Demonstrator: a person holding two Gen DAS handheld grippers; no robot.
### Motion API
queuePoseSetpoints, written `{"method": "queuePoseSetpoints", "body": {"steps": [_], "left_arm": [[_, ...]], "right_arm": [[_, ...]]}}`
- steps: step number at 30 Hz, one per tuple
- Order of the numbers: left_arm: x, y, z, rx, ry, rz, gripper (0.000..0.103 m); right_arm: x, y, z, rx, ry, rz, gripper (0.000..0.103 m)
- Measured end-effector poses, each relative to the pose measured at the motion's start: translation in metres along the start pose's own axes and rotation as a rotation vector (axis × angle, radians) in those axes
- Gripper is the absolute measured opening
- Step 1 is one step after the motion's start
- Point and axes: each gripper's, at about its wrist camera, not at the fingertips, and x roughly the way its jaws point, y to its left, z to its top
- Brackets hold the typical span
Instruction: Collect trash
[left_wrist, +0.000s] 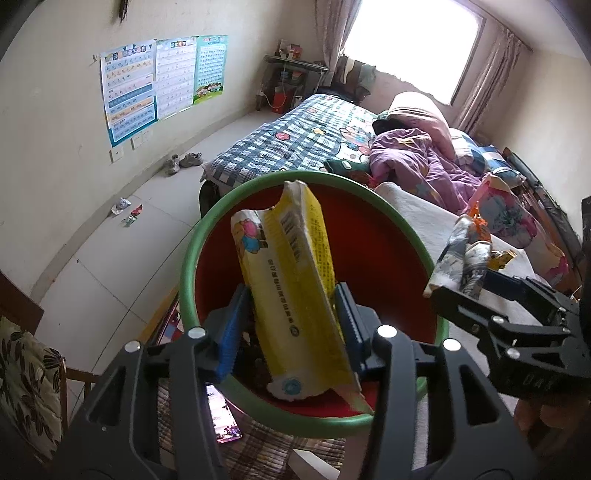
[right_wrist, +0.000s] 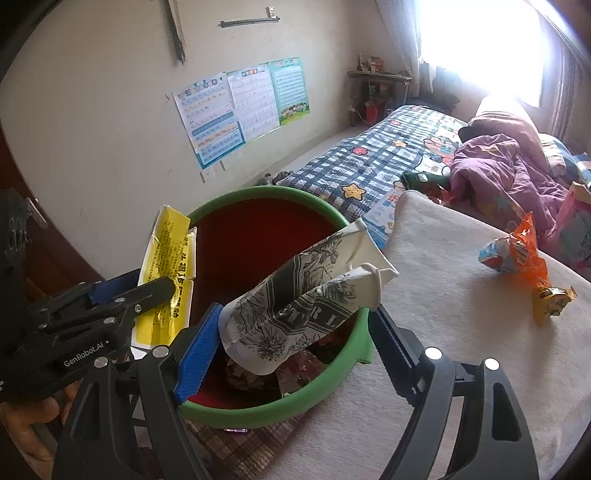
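Right over the green-rimmed red bin (left_wrist: 369, 236), the left gripper (left_wrist: 291, 325) pinches a yellow tissue packet (left_wrist: 291, 280) between its blue pads, the packet standing upright above the bin's mouth. At 3 o'clock in the left wrist view, the right gripper (right_wrist: 291, 328) holds a crumpled black-and-white printed wrapper (right_wrist: 306, 295) over the bin's near rim; it lies against the left blue pad (right_wrist: 195, 354), and whether the other pad touches it I cannot tell. Scraps already lie in the bin's bottom. An orange snack wrapper (right_wrist: 524, 258) rests at 3 o'clock on the pale cloth-covered surface (right_wrist: 443, 332) beside the bin. Beyond, at 12 to 1 o'clock, is a bed with a checked quilt (left_wrist: 295, 136) and purple bedding (left_wrist: 417, 162); charts (left_wrist: 155, 85) hang at 10 o'clock, and litter (left_wrist: 127, 212) lies on the floor.
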Motion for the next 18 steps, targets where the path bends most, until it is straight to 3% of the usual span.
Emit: {"method": "queuePoseSetpoints", "body": {"steps": [1,2,5,10,18], "left_arm": [[0.001,0.0,0.0,-0.007,0.001,0.007,0.061],[0.001,0.003,0.001,-0.013,-0.002,0.015,0.063],[0.003,0.005,0.002,-0.021,-0.008,0.016,0.065],[0.005,0.004,0.002,-0.015,-0.005,0.013,0.066],[0.006,0.002,0.002,-0.019,-0.011,0.017,0.068]], "right_arm": [[0.001,0.001,0.0,0.001,0.001,0.003,0.078],[0.002,0.001,0.001,0.003,0.004,0.009,0.079],[0.002,0.0,-0.001,0.016,0.001,0.019,0.087],[-0.008,-0.026,-0.005,0.076,-0.036,-0.029,0.087],[-0.038,-0.179,-0.023,0.408,-0.126,-0.385,0.087]]}}
